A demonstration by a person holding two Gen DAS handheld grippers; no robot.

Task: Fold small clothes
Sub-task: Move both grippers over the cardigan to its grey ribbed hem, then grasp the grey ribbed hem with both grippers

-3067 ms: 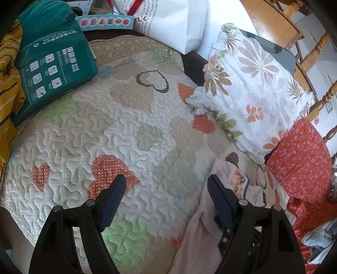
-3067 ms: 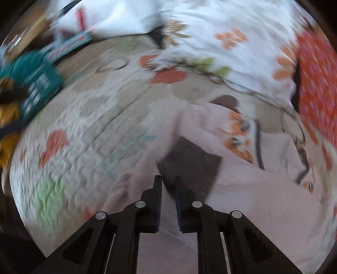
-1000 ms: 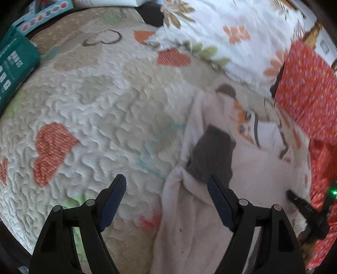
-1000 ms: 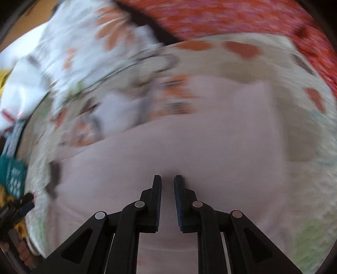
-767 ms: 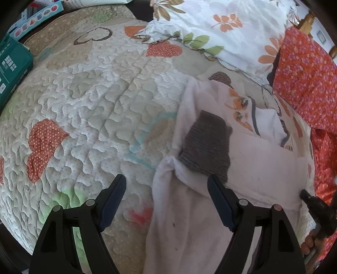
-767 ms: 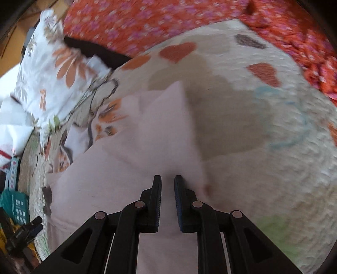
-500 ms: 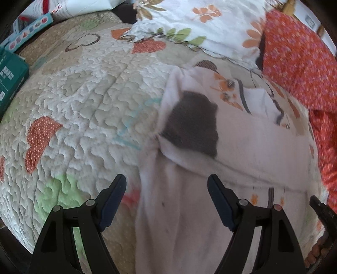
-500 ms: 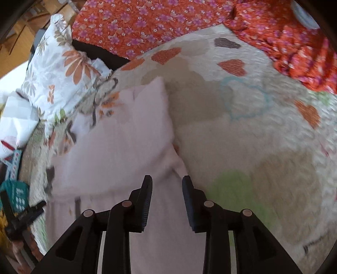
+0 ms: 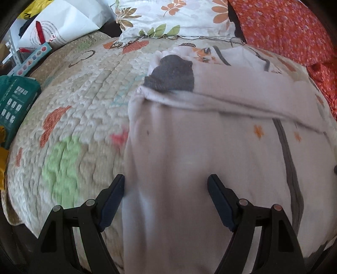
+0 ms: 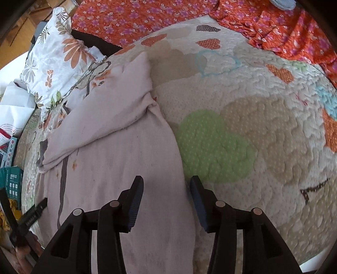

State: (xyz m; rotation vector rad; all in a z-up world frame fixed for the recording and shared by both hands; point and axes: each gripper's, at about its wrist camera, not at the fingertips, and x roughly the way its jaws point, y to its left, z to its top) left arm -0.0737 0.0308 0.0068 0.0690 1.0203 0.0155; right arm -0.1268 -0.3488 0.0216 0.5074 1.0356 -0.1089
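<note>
A pale pink child's garment (image 9: 200, 151) lies on a quilted bed cover (image 9: 80, 101), its upper part folded over the rest; it also shows in the right wrist view (image 10: 118, 160). A dark grey patch (image 9: 172, 73) shows at its far left end. My left gripper (image 9: 166, 196) is open, its fingers straddling the garment's left part close above it. My right gripper (image 10: 166, 200) is open over the garment's right edge. The left gripper's tip (image 10: 35, 210) shows at the right wrist view's left edge.
A floral pillow (image 9: 174, 19) and an orange flowered cloth (image 10: 147, 16) lie beyond the garment. A green pack (image 9: 14, 101), a white bag (image 9: 59, 25) and a yellow cloth (image 9: 3, 160) sit at the left. The quilt (image 10: 252, 126) stretches right.
My right gripper has let go of the garment and opened. My left gripper has moved right, over the garment. The folded part now lies flat.
</note>
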